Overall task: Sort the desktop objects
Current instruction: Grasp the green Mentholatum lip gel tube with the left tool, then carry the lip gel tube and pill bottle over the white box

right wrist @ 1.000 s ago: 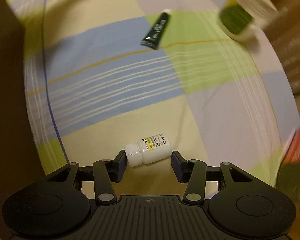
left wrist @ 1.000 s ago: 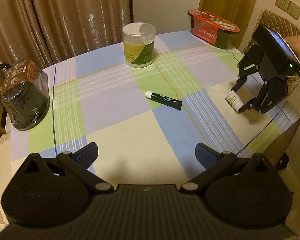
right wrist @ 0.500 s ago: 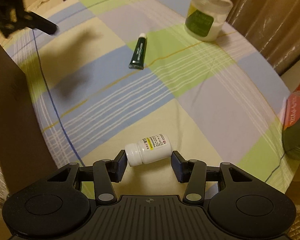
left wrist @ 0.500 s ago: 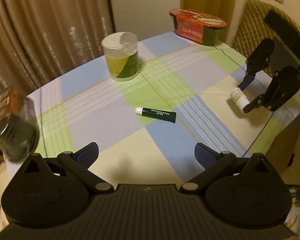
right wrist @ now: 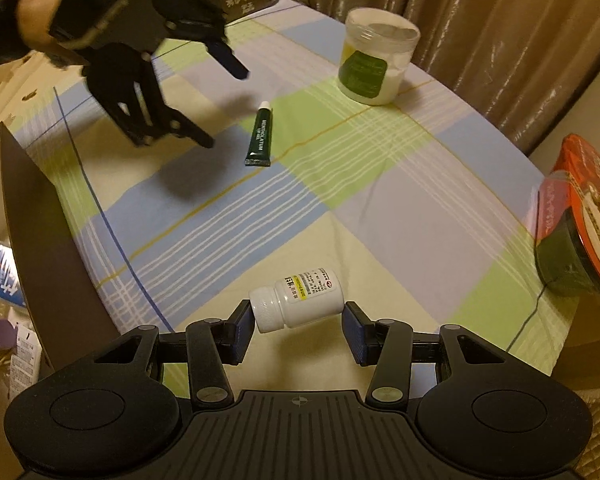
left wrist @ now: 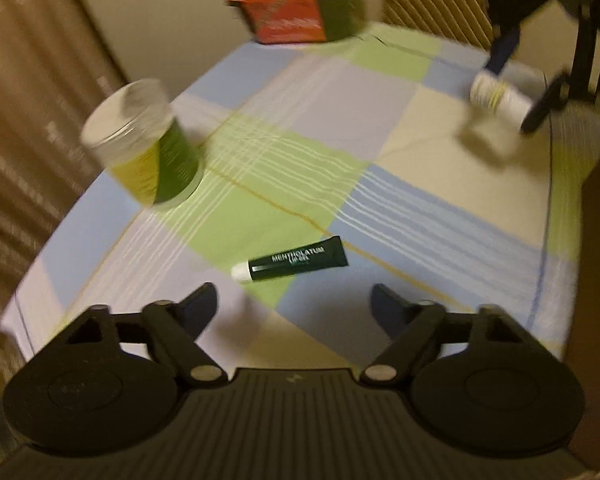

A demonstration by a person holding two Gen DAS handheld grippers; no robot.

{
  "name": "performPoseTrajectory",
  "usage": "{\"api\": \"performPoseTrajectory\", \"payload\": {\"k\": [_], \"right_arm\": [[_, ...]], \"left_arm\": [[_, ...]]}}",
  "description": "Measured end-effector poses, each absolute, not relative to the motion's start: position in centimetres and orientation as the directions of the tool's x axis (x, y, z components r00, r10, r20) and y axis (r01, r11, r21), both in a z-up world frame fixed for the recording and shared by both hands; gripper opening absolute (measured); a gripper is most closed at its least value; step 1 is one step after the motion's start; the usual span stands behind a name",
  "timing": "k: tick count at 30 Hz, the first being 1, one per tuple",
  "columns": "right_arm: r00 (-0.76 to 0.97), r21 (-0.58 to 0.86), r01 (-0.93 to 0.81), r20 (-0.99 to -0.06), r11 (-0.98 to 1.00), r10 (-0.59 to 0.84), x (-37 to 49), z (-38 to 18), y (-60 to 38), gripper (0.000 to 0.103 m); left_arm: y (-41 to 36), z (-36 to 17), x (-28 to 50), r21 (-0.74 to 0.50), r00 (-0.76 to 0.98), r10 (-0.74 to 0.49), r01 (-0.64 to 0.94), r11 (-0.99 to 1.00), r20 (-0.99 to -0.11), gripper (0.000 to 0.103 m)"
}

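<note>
Our right claw (right wrist: 299,317) pinches a smooth white plastic pill bottle (right wrist: 298,299) end to end above the checked cloth counter (right wrist: 400,184). Our left claw (left wrist: 294,308), closing and empty, hovers beside the slim green tube (left wrist: 290,264) lying flat.

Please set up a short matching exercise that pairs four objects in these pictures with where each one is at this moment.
Objects:
1. white pill bottle
2. green lip gel tube
3. clear jar with green label
4. red-lidded noodle bowl

Places:
A. standing upright near the curtain
B. at the table's right edge in the right wrist view
C. lying flat on the cloth ahead of the left gripper
D. held sideways in the right gripper

Pairs: 1-D, 2-C, 3-A, 4-B
</note>
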State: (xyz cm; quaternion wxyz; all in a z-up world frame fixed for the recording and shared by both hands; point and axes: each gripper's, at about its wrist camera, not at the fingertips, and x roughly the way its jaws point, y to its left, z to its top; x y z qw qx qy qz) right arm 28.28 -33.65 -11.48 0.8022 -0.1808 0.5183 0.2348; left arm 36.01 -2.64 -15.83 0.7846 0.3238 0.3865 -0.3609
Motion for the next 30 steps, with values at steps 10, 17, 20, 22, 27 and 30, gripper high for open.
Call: {"api": "performPoseTrajectory", "payload": {"k": [10,17,20,22,27,30], "right_arm": [[0.356,-0.045,-0.524,-0.919,0.850,0.170,27.6,-11.9,-34.8,0.047],[0.358,-0.040,-0.517,-0.917,0.855,0.174,27.7,-12.2,-34.9,0.047],[0.364,-0.042,-0.520,-0.915,0.853,0.177,27.9,-12.1,-34.8,0.047],[0.368,-0.045,-0.521,-0.913,0.852,0.177,28.0,-12.0,-34.7,0.047],[0.376,-0.051,-0.528,-0.909,0.847,0.179,28.2,-11.7,-34.2,0.047],[0.380,-0.055,-0.529,-0.907,0.847,0.179,28.1,-11.5,-34.0,0.047]], "left_arm": [[-4.8,-18.2,39.5,0.313,0.385,-0.313,0.915,0.256,-0.868,0.038],[-4.2,-18.0,42.0,0.145,0.268,-0.312,0.919,0.366,-0.912,0.027],[-3.7,-18.0,41.4,0.111,0.254,-0.307,0.902,0.416,-0.917,0.016],[-3.6,-18.0,40.3,0.102,0.251,-0.305,0.897,0.430,-0.919,0.012],[-3.3,-17.9,38.3,0.097,0.255,-0.307,0.889,0.448,-0.917,0.013],[-3.4,-18.0,38.2,0.110,0.277,-0.298,0.873,0.475,-0.913,0.023]]}}
